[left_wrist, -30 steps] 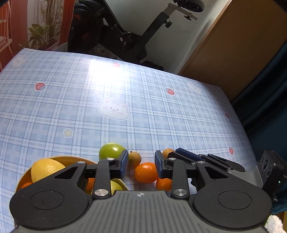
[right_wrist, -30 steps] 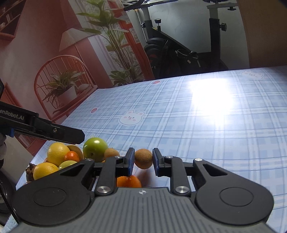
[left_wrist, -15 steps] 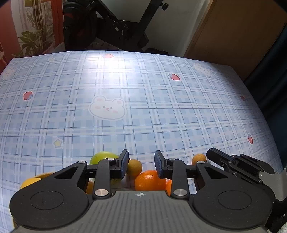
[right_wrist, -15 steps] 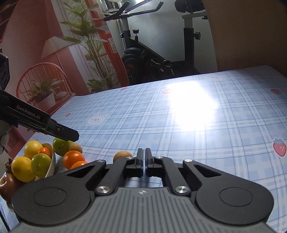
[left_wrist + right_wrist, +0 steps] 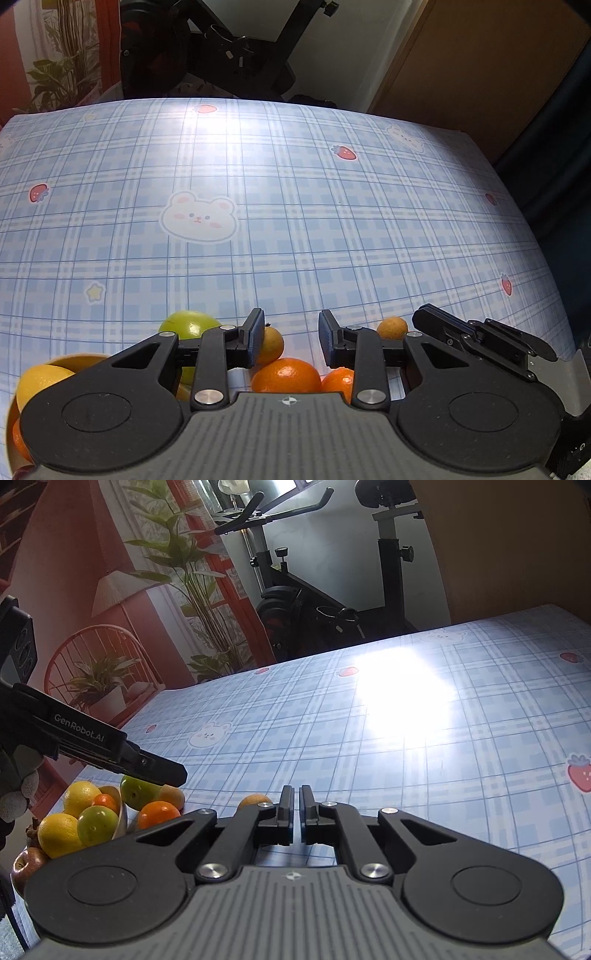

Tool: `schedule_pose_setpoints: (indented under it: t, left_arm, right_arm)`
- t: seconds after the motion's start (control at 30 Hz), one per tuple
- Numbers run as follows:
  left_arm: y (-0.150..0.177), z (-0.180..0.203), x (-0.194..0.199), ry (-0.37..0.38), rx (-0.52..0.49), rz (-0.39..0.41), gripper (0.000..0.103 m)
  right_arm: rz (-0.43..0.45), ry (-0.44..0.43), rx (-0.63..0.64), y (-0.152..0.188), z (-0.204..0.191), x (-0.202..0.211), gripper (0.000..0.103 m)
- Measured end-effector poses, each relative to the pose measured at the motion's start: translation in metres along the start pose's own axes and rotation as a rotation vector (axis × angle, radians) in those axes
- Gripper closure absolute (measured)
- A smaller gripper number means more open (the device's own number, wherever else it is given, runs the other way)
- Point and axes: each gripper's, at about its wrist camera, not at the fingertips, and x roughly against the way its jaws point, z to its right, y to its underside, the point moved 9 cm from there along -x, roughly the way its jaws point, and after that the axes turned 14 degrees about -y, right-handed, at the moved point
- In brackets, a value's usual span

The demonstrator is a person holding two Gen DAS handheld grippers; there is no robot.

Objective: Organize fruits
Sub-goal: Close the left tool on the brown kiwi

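Now the left gripper (image 5: 291, 336) is held with its jaws apart above the fruit, and nothing is grasped between them. Below it an orange (image 5: 286, 374) is seen on the checked tablecloth (image 5: 295, 221), touching a small brownish fruit (image 5: 271, 345), with a green apple (image 5: 188, 326) just beside. The bowl (image 5: 122, 812) of lemons and other fruit is placed at the left edge. The right gripper (image 5: 296, 814) is almost closed and empty; another small brown fruit (image 5: 253, 800) lies on the cloth near its left finger.
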Motion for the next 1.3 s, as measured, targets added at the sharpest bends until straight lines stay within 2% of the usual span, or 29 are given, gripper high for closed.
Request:
schedule_pose_setpoints:
  t: [0.07,0.17,0.23,0.37,0.57,0.63,0.73,0.83,0.87,1.3]
  left_arm:
    - [-0.001,0.002,0.002,0.009,0.008,0.005,0.069]
    - [-0.003,0.003,0.008,-0.026,-0.033,0.032,0.069]
    - [-0.004,0.002,0.008,-0.048,-0.049,0.03,0.069]
    - [-0.004,0.001,0.001,-0.047,-0.043,0.01,0.069]
    - [0.003,0.003,-0.012,-0.025,-0.021,-0.035,0.069]
    - [0.004,0.002,-0.014,-0.029,-0.018,-0.041,0.069]
    - [0.004,0.001,-0.019,-0.029,-0.003,-0.049,0.069]
    - [0.004,0.002,-0.021,-0.03,-0.001,-0.043,0.07]
    - [0.003,0.003,-0.021,-0.031,-0.006,-0.039,0.074]
    - [0.001,-0.002,0.007,0.021,0.048,0.027,0.074]
  right_arm:
    - [0.002,-0.004,-0.002,-0.001,0.001,0.001,0.098]
    - [0.008,-0.014,0.001,0.0,-0.002,0.002,0.095]
    - [0.012,-0.017,0.004,-0.001,-0.003,0.002,0.095]
    - [0.032,-0.025,0.011,-0.002,-0.005,0.005,0.094]
    - [0.048,-0.045,0.035,-0.003,-0.009,0.01,0.087]
    - [0.046,-0.05,0.047,-0.003,-0.011,0.009,0.079]
    - [0.035,-0.051,0.062,-0.003,-0.013,0.006,0.073]
    - [0.023,-0.053,0.077,-0.002,-0.016,0.003,0.07]
    - [0.018,-0.055,0.081,-0.001,-0.017,0.001,0.07]
    - [-0.093,-0.065,0.103,0.006,-0.024,-0.026,0.069]
